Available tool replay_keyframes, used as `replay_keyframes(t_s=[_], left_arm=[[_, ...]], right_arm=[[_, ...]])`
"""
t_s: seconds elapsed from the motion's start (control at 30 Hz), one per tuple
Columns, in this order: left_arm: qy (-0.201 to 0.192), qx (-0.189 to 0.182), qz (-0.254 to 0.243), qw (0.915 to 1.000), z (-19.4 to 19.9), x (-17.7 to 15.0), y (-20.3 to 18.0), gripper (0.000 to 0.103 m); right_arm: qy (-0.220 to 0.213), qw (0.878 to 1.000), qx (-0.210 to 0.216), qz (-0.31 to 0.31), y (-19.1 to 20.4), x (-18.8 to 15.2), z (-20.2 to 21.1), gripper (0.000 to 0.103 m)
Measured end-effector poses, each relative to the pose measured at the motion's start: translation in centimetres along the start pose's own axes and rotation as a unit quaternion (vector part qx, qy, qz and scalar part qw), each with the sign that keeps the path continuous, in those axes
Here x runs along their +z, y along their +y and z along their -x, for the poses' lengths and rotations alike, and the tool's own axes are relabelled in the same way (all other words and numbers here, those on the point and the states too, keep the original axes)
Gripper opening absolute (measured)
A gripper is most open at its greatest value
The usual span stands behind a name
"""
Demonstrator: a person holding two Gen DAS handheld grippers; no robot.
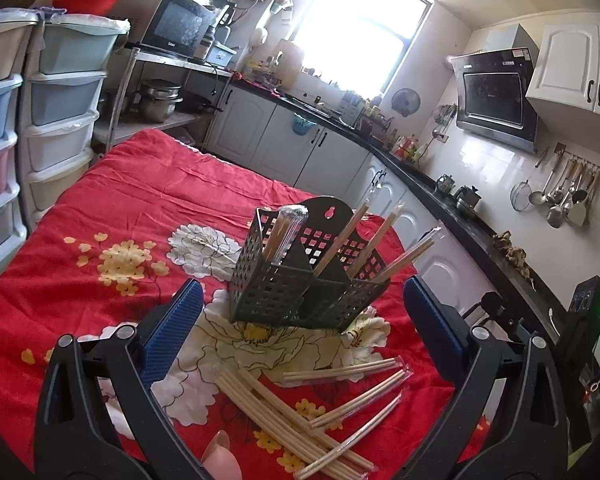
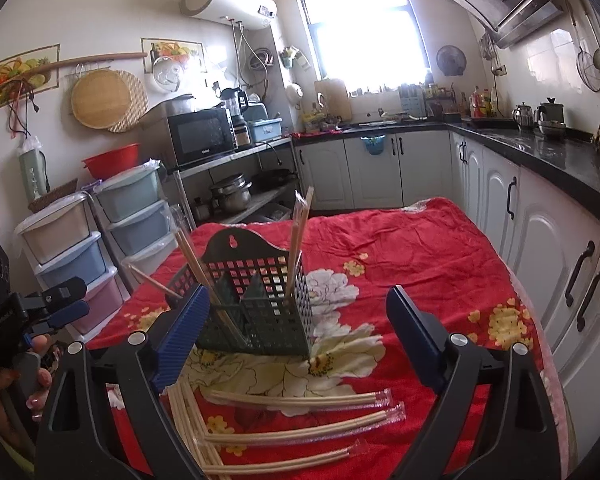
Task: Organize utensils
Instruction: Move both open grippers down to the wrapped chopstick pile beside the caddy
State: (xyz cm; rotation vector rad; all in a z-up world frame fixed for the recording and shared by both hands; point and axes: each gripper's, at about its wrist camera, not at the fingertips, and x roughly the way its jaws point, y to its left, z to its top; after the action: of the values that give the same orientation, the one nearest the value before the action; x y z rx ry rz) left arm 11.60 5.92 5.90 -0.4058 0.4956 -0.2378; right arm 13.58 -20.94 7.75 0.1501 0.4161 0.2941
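Note:
A black perforated utensil holder [image 1: 296,292] stands on the red flowered cloth [image 1: 100,208], with several wrapped chopstick pairs [image 1: 340,240] leaning in its compartments. More chopsticks [image 1: 300,420], wrapped and bare, lie loose on the cloth in front of it. My left gripper [image 1: 302,282] is open just short of the holder, its blue pads either side of the loose pile with nothing between them. In the right wrist view the holder [image 2: 260,300] sits ahead of my right gripper [image 2: 298,292], which stands wide open and empty above wrapped chopsticks [image 2: 300,400]. The left gripper [image 2: 66,310] shows at the left, held by a hand.
Stacked plastic drawers [image 2: 80,256] stand left of the table. White cabinets under a black counter [image 2: 540,152] run along the right and back. A microwave [image 2: 200,136] and pots sit on a metal rack behind. A pink object [image 1: 220,460] lies at the near edge.

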Motion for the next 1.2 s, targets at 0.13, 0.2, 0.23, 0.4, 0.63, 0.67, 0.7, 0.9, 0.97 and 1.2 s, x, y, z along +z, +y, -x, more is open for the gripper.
replay_keyframes(t_s=[0.13,0.2,0.23,0.4,0.63,0.67,0.7,0.9,0.97,1.2], left_arm=[[0.009,0.005,0.005,0.9999,-0.2,-0.6,0.5,0.092],[0.014,0.008,0.01,0.9998,-0.3,-1.0,0.9,0.092],[0.017,0.009,0.013,0.9997,-0.4,-1.2,1.1,0.092],[0.034,0.018,0.025,0.9989,-0.9,-2.2,2.2,0.092],[0.062,0.028,0.047,0.9966,-1.9,-3.6,3.8,0.092],[0.065,0.031,0.048,0.9962,-2.0,-3.8,4.0,0.092],[0.07,0.033,0.049,0.9958,-2.2,-4.1,4.2,0.092],[0.092,0.053,0.053,0.9929,-3.0,-5.3,5.2,0.092],[0.099,0.054,0.056,0.992,-3.1,-5.7,5.4,0.092],[0.126,0.042,0.073,0.9885,-3.7,-6.8,5.9,0.077]], right_arm=[[0.011,1.0,-0.001,0.003,-0.1,-0.6,-0.1,0.087],[0.017,1.0,-0.001,0.002,-0.1,-0.9,-0.2,0.087],[0.02,1.0,0.0,0.003,-0.1,-1.1,-0.2,0.087],[0.037,0.999,0.0,0.006,-0.1,-1.9,-0.6,0.087],[0.06,0.998,-0.002,0.005,-0.4,-2.9,-1.2,0.087],[0.063,0.998,-0.002,0.005,-0.5,-3.0,-1.3,0.087],[0.065,0.998,-0.003,0.005,-0.5,-3.2,-1.4,0.087],[0.08,0.997,-0.011,0.003,-1.2,-3.9,-1.6,0.087],[0.084,0.996,-0.013,0.002,-1.4,-4.1,-1.6,0.087],[0.098,0.995,-0.019,0.002,-1.8,-5.0,-1.8,0.087]])
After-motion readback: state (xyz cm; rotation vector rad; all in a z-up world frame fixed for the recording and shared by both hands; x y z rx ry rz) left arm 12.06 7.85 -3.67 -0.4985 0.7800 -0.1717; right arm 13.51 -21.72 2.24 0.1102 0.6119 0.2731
